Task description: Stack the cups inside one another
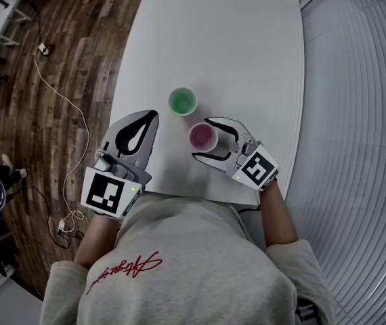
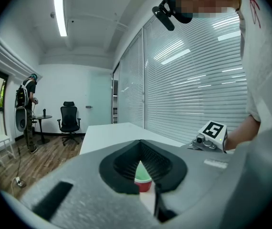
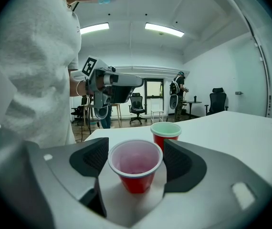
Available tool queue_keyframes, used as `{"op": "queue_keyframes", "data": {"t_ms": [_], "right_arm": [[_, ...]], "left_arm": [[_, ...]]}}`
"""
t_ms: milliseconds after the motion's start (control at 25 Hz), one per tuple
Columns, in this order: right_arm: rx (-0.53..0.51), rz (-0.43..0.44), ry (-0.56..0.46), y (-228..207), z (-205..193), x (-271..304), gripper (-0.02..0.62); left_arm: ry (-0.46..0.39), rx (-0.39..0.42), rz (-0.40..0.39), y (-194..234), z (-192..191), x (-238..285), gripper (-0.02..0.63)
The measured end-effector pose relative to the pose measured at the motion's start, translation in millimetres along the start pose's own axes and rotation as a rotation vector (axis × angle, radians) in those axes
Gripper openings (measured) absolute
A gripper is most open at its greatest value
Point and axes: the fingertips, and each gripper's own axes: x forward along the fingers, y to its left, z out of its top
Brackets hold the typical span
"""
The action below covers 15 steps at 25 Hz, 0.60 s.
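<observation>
Two red cups stand on the white table (image 1: 233,39). The one with a pink inside (image 1: 203,137) (image 3: 136,163) sits between the jaws of my right gripper (image 1: 202,139) (image 3: 136,151), whose pads touch its rim on both sides. The cup with a green inside (image 1: 182,101) (image 3: 165,130) stands just beyond it, apart and upright. My left gripper (image 1: 154,116) (image 2: 143,163) is shut and holds nothing, left of both cups near the table's left edge. Through the gap in its jaws I see part of the green-lined cup (image 2: 143,178).
The table's left edge runs beside the left gripper, with wooden floor (image 1: 57,80) and a white cable (image 1: 78,114) below it. Window blinds (image 1: 362,114) line the right side. Office chairs and a person stand far off in the room.
</observation>
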Motion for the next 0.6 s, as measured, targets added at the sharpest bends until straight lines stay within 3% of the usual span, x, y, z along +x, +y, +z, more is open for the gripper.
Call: {"op": "queue_keyframes", "data": {"t_ms": [600], "right_arm": [[-0.042,-0.014,-0.092,-17,41,-2,0.353]], "left_arm": [[-0.018,-0.011,0.019,13,15,-5,-0.006]]}}
